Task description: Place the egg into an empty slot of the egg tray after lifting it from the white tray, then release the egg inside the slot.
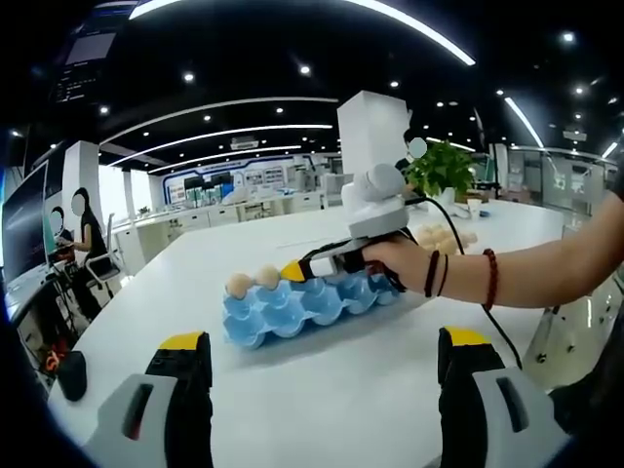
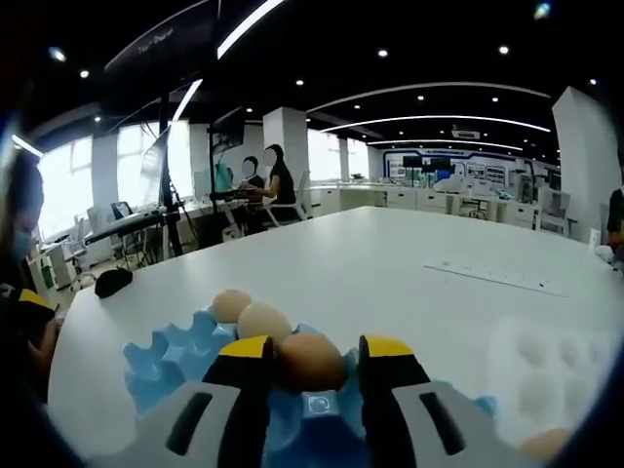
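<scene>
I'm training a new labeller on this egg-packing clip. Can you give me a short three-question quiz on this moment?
1. True or false: the right gripper holds an egg between its jaws.
2. What colour is the egg tray? A) white B) blue C) green
3. Fill in: in the right gripper view, ___ eggs already sit in the tray beyond the held one.

Key
1. True; the egg is pinched above the tray.
2. B.
3. Two. The left gripper stands open over the bare table.
</scene>
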The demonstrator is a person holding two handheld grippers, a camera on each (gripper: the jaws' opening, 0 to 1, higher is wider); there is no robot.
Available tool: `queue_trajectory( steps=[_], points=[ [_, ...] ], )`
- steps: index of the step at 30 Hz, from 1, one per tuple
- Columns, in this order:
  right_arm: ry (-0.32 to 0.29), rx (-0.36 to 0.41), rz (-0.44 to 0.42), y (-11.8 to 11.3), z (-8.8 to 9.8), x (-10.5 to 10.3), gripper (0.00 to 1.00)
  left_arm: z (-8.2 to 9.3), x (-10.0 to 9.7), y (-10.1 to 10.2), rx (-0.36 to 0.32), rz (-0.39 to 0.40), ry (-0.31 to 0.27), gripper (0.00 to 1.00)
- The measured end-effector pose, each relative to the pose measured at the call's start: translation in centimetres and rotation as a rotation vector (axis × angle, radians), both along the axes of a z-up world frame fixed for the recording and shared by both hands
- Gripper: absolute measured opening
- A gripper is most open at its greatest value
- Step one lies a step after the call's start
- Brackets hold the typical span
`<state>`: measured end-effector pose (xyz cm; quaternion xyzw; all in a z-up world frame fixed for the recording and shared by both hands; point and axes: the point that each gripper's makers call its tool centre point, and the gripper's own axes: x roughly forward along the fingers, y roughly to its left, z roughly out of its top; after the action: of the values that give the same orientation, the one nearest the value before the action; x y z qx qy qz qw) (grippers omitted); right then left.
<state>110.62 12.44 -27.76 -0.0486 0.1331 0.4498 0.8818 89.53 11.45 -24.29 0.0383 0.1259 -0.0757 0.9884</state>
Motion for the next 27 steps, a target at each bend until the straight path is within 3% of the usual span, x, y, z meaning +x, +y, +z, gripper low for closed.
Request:
queue_trajectory(
  steps=[13, 18, 27],
  points=[
    [-0.057, 0.053, -0.032, -0.6, 2.8, -0.1, 0.56, 0.0, -0.2, 0.2, -0.004, 0.011, -0.002, 0.99],
    [-0.038, 0.061, -0.039, -0.4, 3.2, -0.7, 0.64, 0.6, -0.3, 0.4, -0.027, 0.004, -0.028, 1.0],
    [-0.047, 0.034, -0.061, -1.0, 3.3, -1.1, 0.75, 0.4, -0.6, 0.3, -0.023, -0.012, -0.02, 1.0]
  ],
)
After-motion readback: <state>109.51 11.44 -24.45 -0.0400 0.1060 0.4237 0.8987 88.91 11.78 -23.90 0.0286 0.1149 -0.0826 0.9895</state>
